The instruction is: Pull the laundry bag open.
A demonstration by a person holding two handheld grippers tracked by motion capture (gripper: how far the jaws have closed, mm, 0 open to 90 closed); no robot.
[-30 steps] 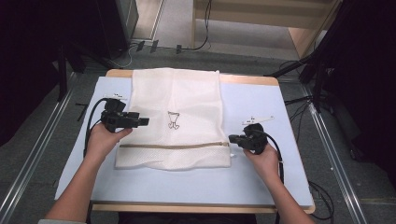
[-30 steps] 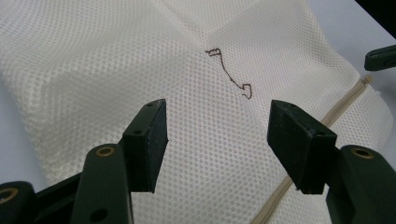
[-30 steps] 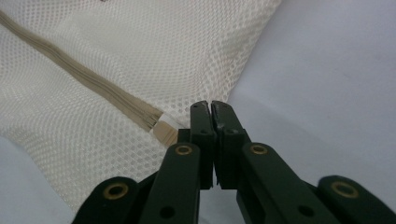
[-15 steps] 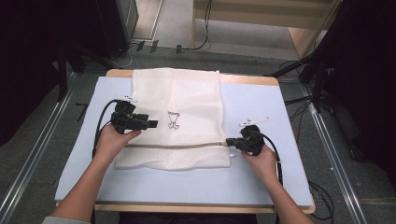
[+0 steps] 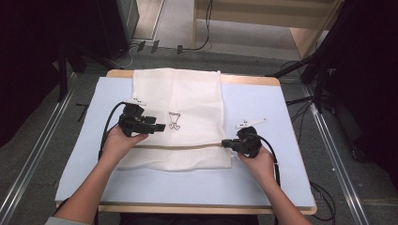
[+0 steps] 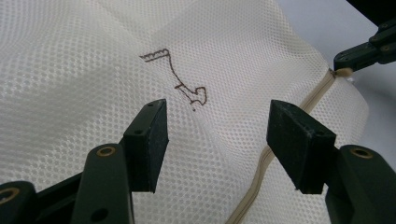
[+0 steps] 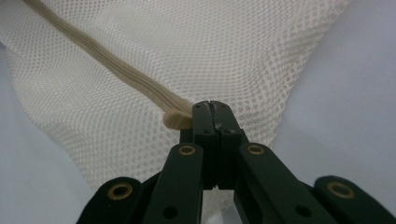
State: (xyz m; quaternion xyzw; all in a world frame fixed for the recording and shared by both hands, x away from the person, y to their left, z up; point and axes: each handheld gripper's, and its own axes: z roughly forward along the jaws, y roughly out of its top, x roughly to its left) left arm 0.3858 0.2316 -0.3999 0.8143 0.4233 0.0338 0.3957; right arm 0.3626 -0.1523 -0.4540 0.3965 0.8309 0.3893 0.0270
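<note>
On the light blue mat (image 5: 281,178) lies a white mesh bag (image 5: 187,117), and the right gripper (image 5: 231,144) is closed tight on the beige zipper pull (image 7: 176,119) at the bag's right edge, while the left gripper (image 5: 159,127) hovers wide open and empty over the mesh.

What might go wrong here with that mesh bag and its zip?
The right tool is shut on just the small zip pull, so it may slip off under a tug. The left tool hangs open above the mesh bag, pinning nothing, so the whole bag might slide along the blue mat rather than the zip running.
</note>
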